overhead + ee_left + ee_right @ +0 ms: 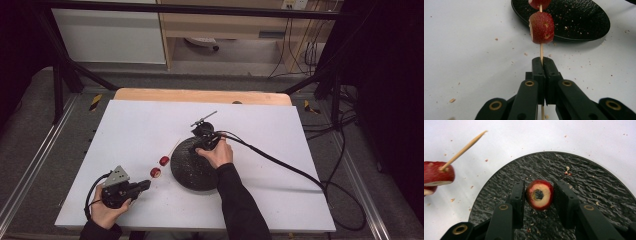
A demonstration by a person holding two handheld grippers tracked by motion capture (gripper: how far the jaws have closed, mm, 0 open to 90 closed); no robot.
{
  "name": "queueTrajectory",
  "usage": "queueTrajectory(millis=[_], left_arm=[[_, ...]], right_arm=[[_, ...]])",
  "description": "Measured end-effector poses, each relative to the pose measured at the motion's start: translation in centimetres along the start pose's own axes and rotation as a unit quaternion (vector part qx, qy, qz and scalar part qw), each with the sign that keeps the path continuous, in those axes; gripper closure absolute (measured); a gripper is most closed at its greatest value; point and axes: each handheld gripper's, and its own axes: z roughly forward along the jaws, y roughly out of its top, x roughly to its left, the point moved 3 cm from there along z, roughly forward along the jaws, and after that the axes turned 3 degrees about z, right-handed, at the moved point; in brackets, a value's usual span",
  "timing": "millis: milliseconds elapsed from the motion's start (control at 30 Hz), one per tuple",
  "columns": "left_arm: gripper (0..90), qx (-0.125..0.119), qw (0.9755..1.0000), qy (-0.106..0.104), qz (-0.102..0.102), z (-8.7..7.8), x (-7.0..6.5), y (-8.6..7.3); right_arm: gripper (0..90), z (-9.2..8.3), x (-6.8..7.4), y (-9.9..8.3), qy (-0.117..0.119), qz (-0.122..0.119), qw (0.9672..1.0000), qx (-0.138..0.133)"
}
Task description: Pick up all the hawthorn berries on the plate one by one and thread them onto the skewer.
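From the high view, my left gripper [145, 184] sat near the front left of the white table [150, 125], holding a thin wooden skewer [173, 147] with two red fruit slices [159, 167] on it. They were so small there I couldn't make out much. My right gripper [202, 131] was over the round black textured plate [192, 172], but my own hand hid its jaws.

In the left gripper view, the jaws were pressed together on the skewer [541, 51], and the stick ran up through one red slice [541, 27]. A second slice [539, 3] was cut off by the top edge, with the black plate [579, 20] behind it.

In the right gripper view, the jaws pinched a red cored fruit ring [539, 194] just above the plate [579, 185]. The skewered slices [436, 175] were cut off at the left edge, only the skewer tip [465, 148] poking out.
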Motion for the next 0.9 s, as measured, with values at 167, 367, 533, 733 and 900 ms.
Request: queueTrajectory(millis=[167,367,533,733,900], left_arm=[[88.6,-0.001,1.0000,0.000,0.001,0.0,-0.1,0.0],[88.6,0.000,1.0000,-0.001,0.003,0.2,-0.3,0.1],[88.6,0.000,1.0000,-0.002,0.004,0.3,-0.5,0.2],[88.6,0.001,1.0000,-0.003,0.007,0.5,-0.8,0.3],[88.6,0.002,1.0000,-0.003,0.007,0.7,-0.9,0.4]], right_arm=[[63.2,-0.9,-0.1,-0.6,0.008,0.009,0.9998,-0.013],[63.2,-2.1,-0.3,-1.7,0.023,0.016,0.9986,-0.044],[63.2,-2.9,-0.5,-2.9,0.034,0.022,0.9967,-0.071],[63.3,-3.5,-0.9,-4.5,0.046,0.037,0.9930,-0.103],[63.3,-3.9,-1.1,-5.7,0.055,0.053,0.9877,-0.136]])
